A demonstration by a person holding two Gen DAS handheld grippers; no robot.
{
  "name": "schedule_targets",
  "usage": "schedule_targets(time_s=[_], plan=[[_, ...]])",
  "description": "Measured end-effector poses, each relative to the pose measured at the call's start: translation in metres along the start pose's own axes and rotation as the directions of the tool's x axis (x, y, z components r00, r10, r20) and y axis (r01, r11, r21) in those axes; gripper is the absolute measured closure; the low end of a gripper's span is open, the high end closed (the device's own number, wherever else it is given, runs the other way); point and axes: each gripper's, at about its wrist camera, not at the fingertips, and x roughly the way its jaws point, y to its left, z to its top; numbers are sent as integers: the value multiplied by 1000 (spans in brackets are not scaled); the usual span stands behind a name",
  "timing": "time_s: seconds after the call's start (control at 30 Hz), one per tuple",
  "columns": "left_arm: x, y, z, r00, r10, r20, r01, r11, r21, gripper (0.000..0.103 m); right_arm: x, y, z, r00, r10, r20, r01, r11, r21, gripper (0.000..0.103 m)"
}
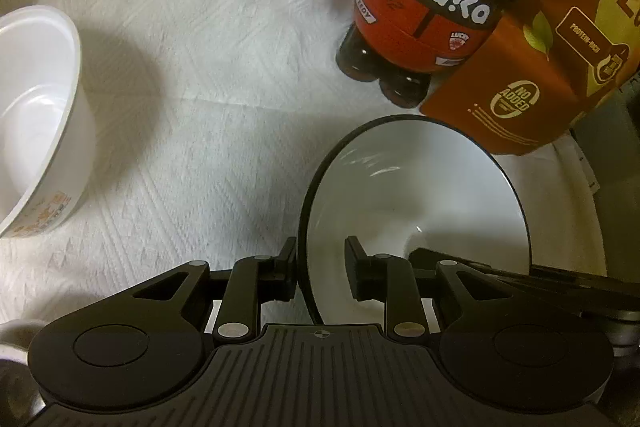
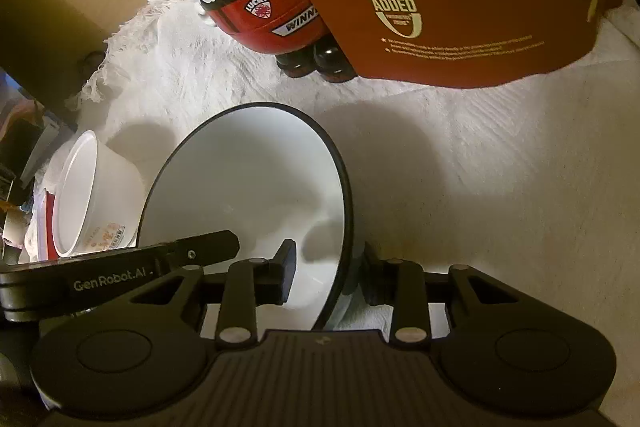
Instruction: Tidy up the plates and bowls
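A white bowl with a black rim (image 1: 420,195) sits between both grippers; it also shows in the right wrist view (image 2: 248,179). My left gripper (image 1: 322,269) straddles its left rim with a gap between the pads. My right gripper (image 2: 330,275) straddles its right rim, one finger inside and one outside. A white patterned bowl (image 1: 36,123) stands to the left, tilted in the fisheye view; it also shows in the right wrist view (image 2: 92,195). Under the black-rimmed bowl a white plate rim (image 1: 568,211) shows.
A red and black "waka" bear figure (image 1: 424,7) and an orange-brown food bag (image 1: 532,67) stand just behind the bowl on the white cloth (image 1: 220,107). A white mug edge (image 1: 16,339) is at my lower left. Clutter lies beyond the cloth's left edge (image 2: 24,163).
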Motion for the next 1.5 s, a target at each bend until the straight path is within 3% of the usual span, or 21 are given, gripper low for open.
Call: schedule_targets(time_s=[0.5,0.6,0.83,0.97,1.1,1.33,1.5], plan=[[10,-3,6,999,-23,-23,23,1000,-10,77,1,9,3,999,-34,30,35,999,-33,68],[-4,-9,5,1000,-27,15,27,999,22,77,-11,15,-1,997,-42,61,45,998,-41,68],[-68,-22,7,989,-109,100,101,992,75,77,-73,34,-12,988,-9,157,19,998,-62,68],[-107,-25,-10,980,-175,96,164,980,117,77,-110,41,-34,984,26,178,-11,996,-88,68],[-120,-20,-45,977,-213,23,208,968,142,77,-127,46,-65,988,27,152,-11,994,-106,68],[-94,-3,-100,981,-171,-97,180,979,94,77,-109,44,-116,998,3,60,3,995,-100,68],[-85,7,-111,984,-152,-89,157,986,52,77,-97,37,-132,999,-23,43,27,995,-91,68]])
